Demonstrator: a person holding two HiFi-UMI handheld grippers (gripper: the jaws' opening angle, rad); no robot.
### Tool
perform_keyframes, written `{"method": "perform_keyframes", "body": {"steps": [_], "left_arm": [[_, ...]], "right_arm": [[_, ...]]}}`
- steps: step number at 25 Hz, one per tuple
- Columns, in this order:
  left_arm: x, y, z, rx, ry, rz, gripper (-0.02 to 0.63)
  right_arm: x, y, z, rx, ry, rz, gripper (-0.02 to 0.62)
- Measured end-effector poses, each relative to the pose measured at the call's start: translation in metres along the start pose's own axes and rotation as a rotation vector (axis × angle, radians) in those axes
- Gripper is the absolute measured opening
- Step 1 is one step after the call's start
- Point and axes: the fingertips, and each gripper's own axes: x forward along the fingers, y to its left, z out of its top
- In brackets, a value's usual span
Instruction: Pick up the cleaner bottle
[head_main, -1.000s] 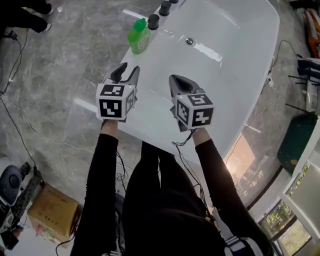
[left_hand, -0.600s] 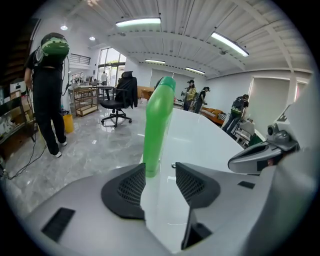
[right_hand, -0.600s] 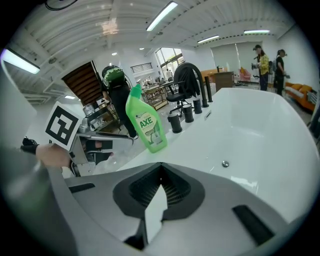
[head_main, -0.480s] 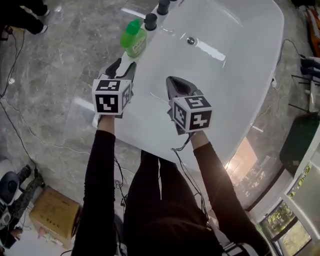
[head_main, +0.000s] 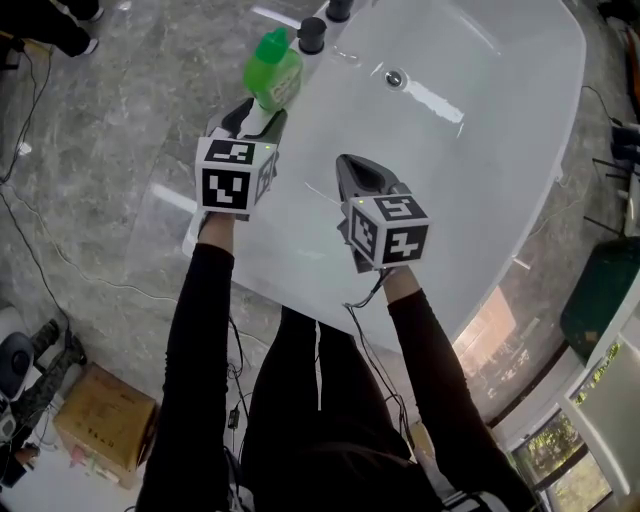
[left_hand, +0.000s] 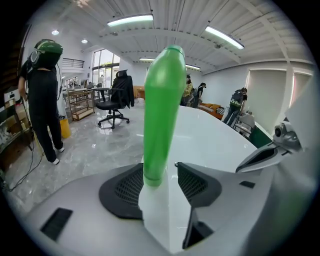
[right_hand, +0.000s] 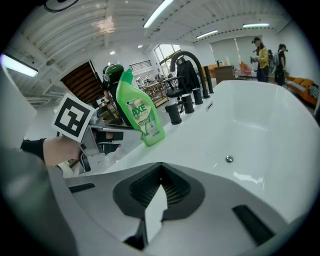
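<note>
Two grippers hang over the white bathtub (head_main: 470, 160): the left gripper (head_main: 255, 118) has just been opening its jaws, which stand wide with the green cleaner bottle (head_main: 273, 75) upright between them on the tub's ledge, unsqueezed. The right gripper (head_main: 362, 175) has its jaws closed on nothing. Being glossy plastic, the bottle will probably flex and slip, so the flat lower body looks a surer hold than the angled neck.

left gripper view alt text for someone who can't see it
A green cleaner bottle stands upright on a white tub rim, close up in the gap between the left tongs, which have just been opening and do not grip it. Behind, a black office chair.
</note>
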Motion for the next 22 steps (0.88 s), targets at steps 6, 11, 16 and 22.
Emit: {"method": "perform_keyframes", "body": {"steps": [6, 11, 16, 22], "left_arm": [[0.010, 0.004, 0.012, 0.022, -0.025, 0.004, 0.218], [0.020, 0.003, 0.021, 0.041, -0.040, 0.002, 0.218], [0.028, 0.003, 0.028, 0.052, -0.055, -0.002, 0.218], [0.036, 0.001, 0.034, 0.088, -0.070, -0.004, 0.218]], "right_arm": [[0.005, -0.003, -0.011, 0.014, 0.017, -0.005, 0.001], [0.008, -0.006, -0.017, 0.025, 0.022, -0.002, 0.002], [0.012, -0.007, -0.021, 0.030, 0.029, -0.002, 0.001], [0.015, -0.006, -0.023, 0.035, 0.036, -0.007, 0.002]]}}
